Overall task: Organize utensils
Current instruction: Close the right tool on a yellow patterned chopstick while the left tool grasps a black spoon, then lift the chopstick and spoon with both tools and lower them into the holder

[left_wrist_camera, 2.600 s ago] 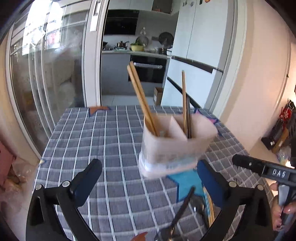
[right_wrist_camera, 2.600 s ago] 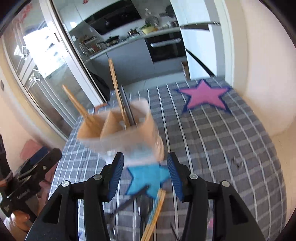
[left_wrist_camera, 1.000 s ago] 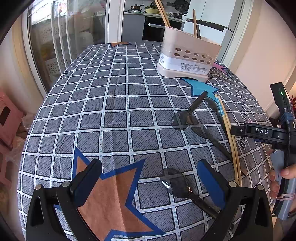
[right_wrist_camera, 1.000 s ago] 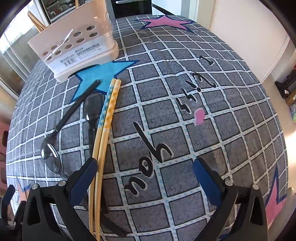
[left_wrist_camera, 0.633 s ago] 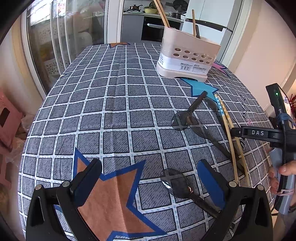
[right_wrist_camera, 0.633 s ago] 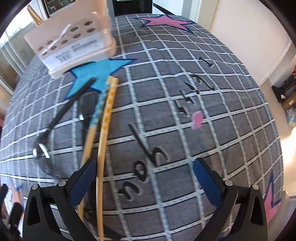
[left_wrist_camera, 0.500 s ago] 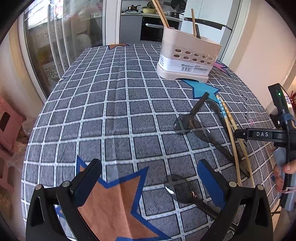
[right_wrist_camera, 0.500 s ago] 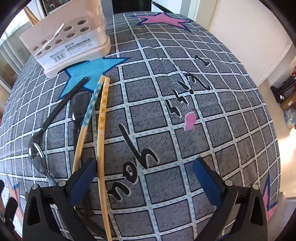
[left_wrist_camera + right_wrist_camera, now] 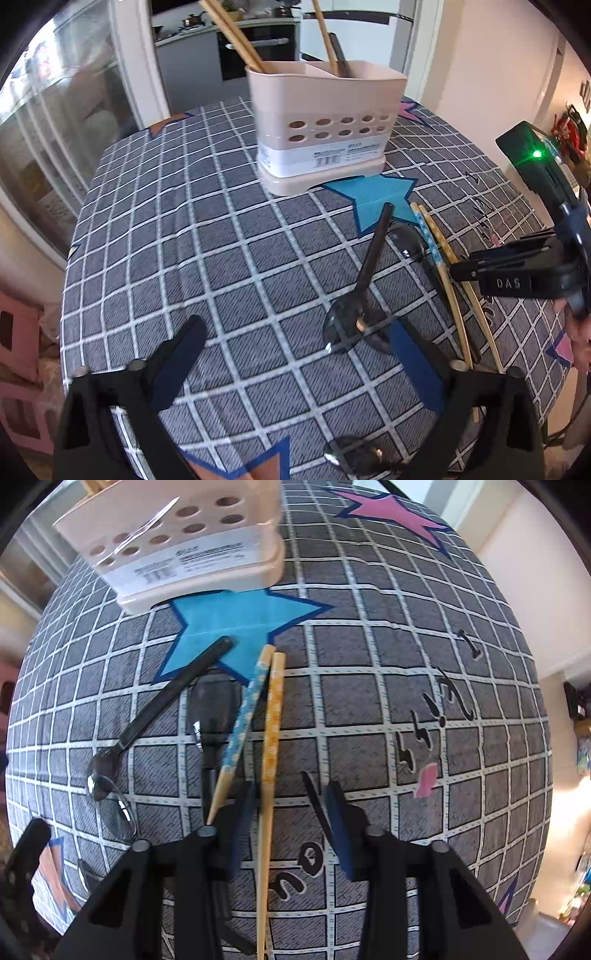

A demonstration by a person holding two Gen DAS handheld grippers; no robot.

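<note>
Right tongs (image 9: 290, 805) – jaws just narrowed, part-spread, straddling the orange chopstick (image 9: 271, 734), not yet pinching. Its long axis runs 12 to 6, toward the holder (image 9: 192, 550) at 11. Left tongs (image 9: 295, 354) – spread, empty, farther off.

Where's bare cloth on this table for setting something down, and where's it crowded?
Free: the checked cloth left of the utensil holder and spoons; also right of the chopsticks, toward the pink star. Crowded: below the blue star, where spoons and chopsticks overlap.
</note>
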